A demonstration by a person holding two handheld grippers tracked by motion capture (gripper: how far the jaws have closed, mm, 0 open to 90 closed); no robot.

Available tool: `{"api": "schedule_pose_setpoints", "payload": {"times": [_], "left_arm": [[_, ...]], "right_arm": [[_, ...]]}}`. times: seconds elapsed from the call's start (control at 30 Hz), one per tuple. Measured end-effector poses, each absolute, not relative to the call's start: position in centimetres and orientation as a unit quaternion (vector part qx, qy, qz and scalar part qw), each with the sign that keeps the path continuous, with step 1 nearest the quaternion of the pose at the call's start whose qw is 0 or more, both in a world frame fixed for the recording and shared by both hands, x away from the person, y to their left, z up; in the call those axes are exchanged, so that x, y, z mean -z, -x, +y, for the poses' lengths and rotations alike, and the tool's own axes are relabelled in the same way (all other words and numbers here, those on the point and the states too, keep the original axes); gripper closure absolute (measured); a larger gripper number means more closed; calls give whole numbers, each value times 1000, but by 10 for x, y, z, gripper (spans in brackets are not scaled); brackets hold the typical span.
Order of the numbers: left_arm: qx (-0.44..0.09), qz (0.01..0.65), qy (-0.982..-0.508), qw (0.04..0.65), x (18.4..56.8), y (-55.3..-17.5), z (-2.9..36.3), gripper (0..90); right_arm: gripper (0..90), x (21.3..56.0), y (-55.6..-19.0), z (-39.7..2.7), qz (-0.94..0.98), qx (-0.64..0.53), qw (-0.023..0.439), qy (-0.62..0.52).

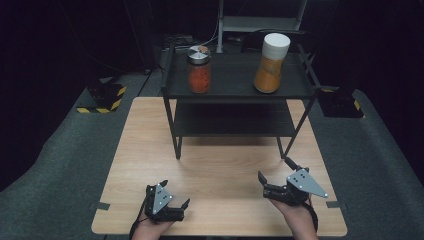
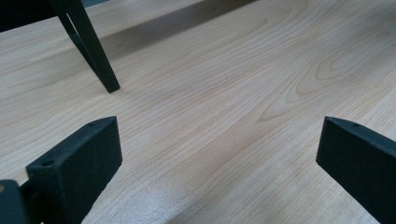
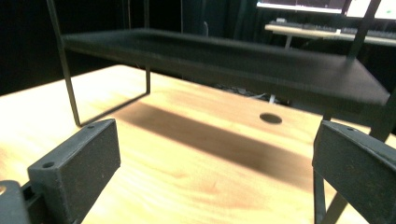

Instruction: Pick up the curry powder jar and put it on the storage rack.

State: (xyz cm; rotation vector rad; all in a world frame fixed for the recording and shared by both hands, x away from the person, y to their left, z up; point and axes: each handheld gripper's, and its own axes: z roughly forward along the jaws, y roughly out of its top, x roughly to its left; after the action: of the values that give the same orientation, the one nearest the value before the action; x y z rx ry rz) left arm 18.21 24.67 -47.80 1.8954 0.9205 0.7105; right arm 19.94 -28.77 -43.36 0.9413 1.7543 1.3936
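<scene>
Both grippers, left (image 1: 169, 196) and right (image 1: 276, 177), are resting spread and empty on the table (image 1: 220, 165). Reaching for the jars (image 1: 199, 69) on the rack (image 1: 235, 92), each should probably be rising level, clearing the rim.

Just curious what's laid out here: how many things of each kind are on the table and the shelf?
Jars: 2, the metal-lidded jar of red contents and the white-capped jar of orange contents, both on the top shelf.
Shelf racks: 1, the black rack on the wooden table.
Hand-held grippers: 2, the left gripper and the right gripper, both open.
Total: 5.
</scene>
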Motion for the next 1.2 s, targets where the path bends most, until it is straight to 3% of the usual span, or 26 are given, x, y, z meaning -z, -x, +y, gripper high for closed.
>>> {"api": "schedule_pose_setpoints", "payload": {"times": [0.7, 1.2], "left_arm": [[-291, 362, -769, 440, 478, -181, 245, 5], [-293, 354, -770, 443, 479, -181, 247, 6]], "right_arm": [[21, 490, -198, -301, 712, -493, 322, -384], [24, 488, -193, -295, 726, -472, 334, -373]]}}
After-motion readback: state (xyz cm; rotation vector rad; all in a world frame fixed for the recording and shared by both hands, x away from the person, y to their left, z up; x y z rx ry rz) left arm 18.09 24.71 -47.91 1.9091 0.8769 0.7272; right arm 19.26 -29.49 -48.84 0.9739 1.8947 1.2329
